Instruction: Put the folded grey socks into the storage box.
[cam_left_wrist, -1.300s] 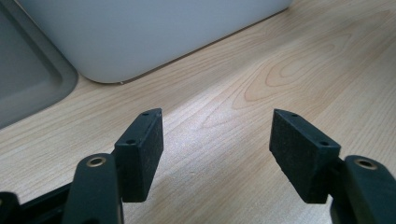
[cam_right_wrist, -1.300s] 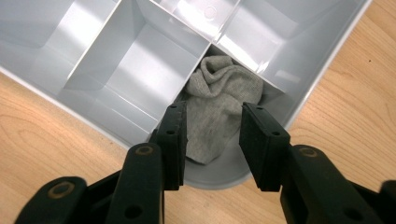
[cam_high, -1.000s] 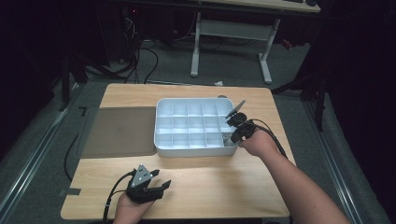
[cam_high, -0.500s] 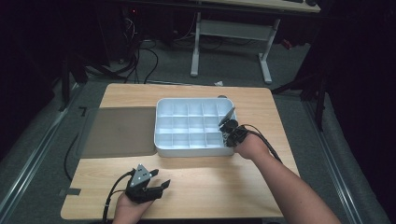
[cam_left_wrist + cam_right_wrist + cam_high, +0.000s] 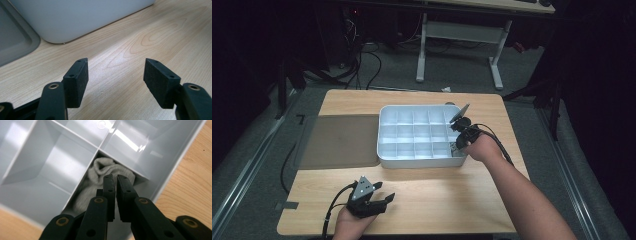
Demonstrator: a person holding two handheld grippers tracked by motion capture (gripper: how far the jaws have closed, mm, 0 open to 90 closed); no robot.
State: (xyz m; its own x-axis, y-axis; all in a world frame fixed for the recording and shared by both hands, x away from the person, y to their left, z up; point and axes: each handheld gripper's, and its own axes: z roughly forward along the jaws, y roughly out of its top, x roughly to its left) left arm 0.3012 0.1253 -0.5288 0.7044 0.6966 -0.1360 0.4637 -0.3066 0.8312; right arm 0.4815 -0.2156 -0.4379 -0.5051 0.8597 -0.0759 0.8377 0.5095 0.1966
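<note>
Right gripper (image 5: 115, 178) jaws nearly together, just opening, nothing clamped, above grey rolled sock (image 5: 100, 177) in corner cell of white plastic compartment tray (image 5: 384, 150), left gripper (image 5: 116, 75) jaws apart over pale wooden table (image 5: 155, 37).

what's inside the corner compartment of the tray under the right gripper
A grey sock lies bunched in that compartment of the tray. The right gripper covers its lower part.

The left gripper (image 5: 384, 196) is held low at about 7 o'clock of the high view, its jaws spread wide and pointed toward 2 o'clock; the right gripper (image 5: 455, 145) is tipped downward at about 3 o'clock, its jaws seen nearly closed, having just been opening slightly; nothing is pinched between them.
</note>
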